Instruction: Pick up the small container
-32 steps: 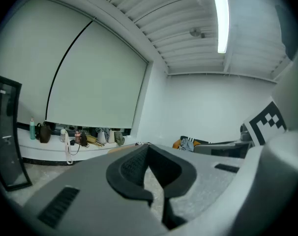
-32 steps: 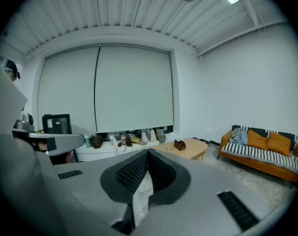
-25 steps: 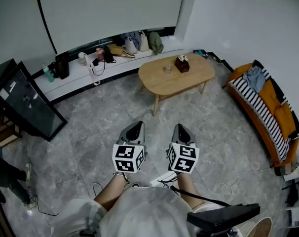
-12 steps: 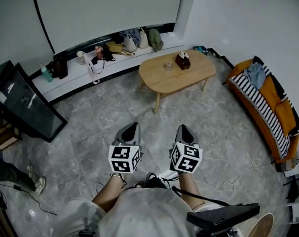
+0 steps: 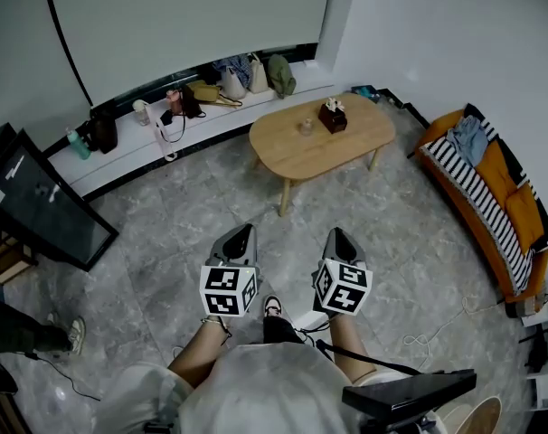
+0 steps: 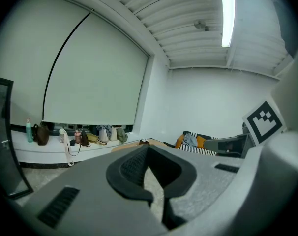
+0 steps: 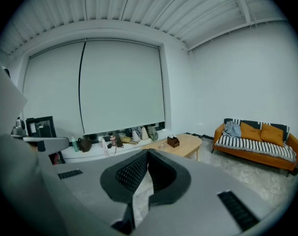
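Observation:
The small container (image 5: 307, 127) is a little clear cup on the oval wooden coffee table (image 5: 346, 147), far ahead of me across the floor. It also shows tiny in the right gripper view as the small container (image 7: 161, 145). My left gripper (image 5: 244, 231) and right gripper (image 5: 337, 233) are held side by side in front of my body, pointing toward the table, well short of it. The left gripper (image 6: 148, 147) has its jaws pressed together with nothing between them. The right gripper (image 7: 148, 152) is likewise shut and empty.
A brown tissue box (image 5: 333, 116) stands beside the container. An orange sofa (image 5: 491, 197) with a striped blanket lines the right wall. Bags and bottles sit on a low ledge (image 5: 129, 147) at the back. A black screen (image 5: 39, 202) leans at left. Cables (image 5: 428, 333) lie on the grey floor.
The whole view has shifted forward toward the table. Both grippers have sunk a little, still shut. A foot now shows between them.

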`<state>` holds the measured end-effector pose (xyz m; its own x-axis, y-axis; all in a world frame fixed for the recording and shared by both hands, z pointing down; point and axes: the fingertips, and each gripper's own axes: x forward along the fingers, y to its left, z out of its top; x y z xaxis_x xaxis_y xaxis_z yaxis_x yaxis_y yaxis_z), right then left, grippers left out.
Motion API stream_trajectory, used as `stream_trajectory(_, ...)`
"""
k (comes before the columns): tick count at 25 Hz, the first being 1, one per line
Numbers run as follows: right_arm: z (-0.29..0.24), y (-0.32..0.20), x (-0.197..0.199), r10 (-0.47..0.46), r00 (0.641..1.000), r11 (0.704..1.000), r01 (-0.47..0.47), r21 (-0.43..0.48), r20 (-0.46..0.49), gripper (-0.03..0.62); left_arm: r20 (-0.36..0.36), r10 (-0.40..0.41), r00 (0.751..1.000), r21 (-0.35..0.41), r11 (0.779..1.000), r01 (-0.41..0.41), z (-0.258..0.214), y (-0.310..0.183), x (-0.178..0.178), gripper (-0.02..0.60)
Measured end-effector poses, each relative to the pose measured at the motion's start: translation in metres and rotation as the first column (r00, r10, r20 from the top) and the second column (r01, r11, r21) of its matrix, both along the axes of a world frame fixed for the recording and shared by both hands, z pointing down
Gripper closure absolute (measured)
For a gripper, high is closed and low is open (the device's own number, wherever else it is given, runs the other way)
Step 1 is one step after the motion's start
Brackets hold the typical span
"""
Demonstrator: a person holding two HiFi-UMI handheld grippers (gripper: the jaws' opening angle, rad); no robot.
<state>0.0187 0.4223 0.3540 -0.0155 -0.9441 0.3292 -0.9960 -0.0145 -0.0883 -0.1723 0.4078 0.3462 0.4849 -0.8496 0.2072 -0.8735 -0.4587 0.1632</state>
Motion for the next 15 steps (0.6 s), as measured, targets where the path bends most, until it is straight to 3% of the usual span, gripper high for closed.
stream_trajectory(15,-0.004,-0.13,0.046,-0.046,0.998,0.999,0.045,0.003,0.049,0.569,0.015,-0.05,0.999,0.002,0.999,0.05,-0.009,-0.125,0.041,0.574)
